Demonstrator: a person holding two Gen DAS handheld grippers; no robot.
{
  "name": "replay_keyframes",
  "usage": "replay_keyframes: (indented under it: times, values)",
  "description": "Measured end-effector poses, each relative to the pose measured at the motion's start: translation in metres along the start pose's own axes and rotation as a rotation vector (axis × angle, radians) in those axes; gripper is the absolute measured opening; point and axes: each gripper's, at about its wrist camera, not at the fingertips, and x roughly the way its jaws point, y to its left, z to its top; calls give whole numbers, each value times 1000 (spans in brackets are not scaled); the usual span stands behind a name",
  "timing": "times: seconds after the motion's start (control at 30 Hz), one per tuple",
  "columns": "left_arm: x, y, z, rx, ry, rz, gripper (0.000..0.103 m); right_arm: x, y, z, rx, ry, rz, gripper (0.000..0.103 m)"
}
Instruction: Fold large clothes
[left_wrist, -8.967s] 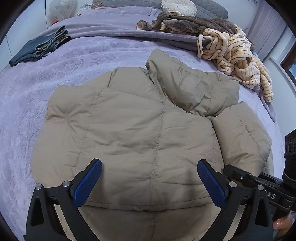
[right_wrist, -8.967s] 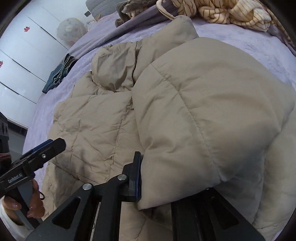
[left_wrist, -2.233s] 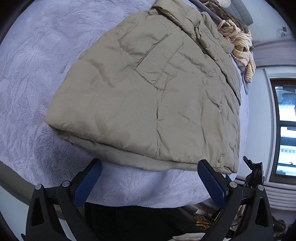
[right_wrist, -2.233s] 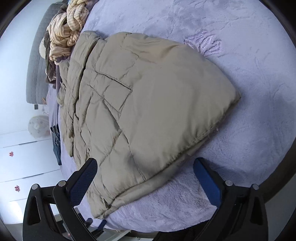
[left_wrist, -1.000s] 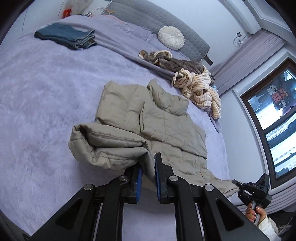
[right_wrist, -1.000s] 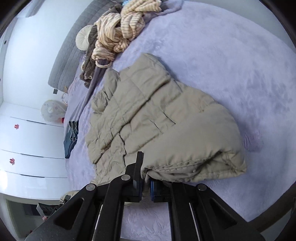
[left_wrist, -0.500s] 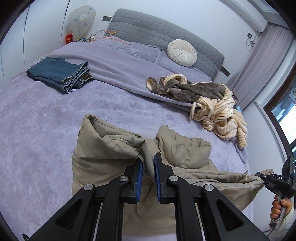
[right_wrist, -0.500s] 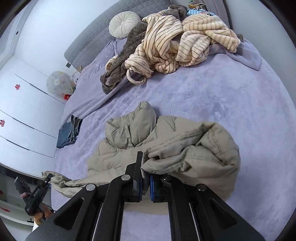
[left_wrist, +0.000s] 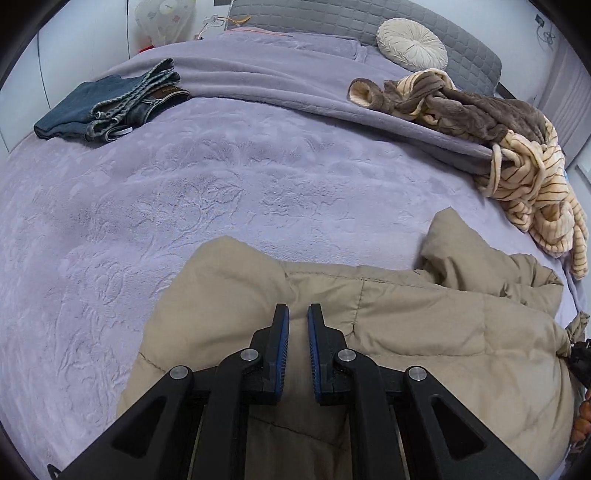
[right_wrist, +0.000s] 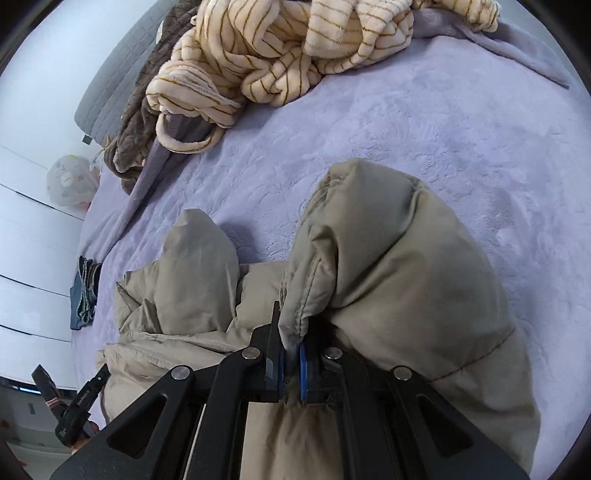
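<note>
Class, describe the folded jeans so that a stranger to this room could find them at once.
Start at the purple bed and look toward its far left corner, across from the heap of robes. The jeans lie there alone: the only blue denim, and neatly folded.

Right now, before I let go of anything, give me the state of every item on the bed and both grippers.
Tan puffer jacket: doubled over on the bed, bunched, not flat.
Left gripper: shut on the tan puffer jacket's hem.
Right gripper: shut on a bunched jacket edge.
Jeans: folded, lying at the far side.
Striped fleece garment: crumpled, unfolded.
Brown fleece garment: crumpled, tangled with the striped one.
Round cushion: propped against the headboard.
</note>
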Motion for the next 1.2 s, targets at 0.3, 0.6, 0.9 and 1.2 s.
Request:
replay_keyframes:
  times: [0.3,0.6,0.9,1.2]
  values:
    - [9,6,11,-32,2,48,14,18,2,11,-15,26,34,8]
    - [-84,-25,-2,164,-87,-146,14,-58,21,-14,-117,-59,70,60]
    - [-20,-89,-48,260,-21,-158,14,25,55,-44,-288,58,-10,6]
    - [3,-62,-2,200,-50,-72,14,26,44,-6,-320,33,-57,0]
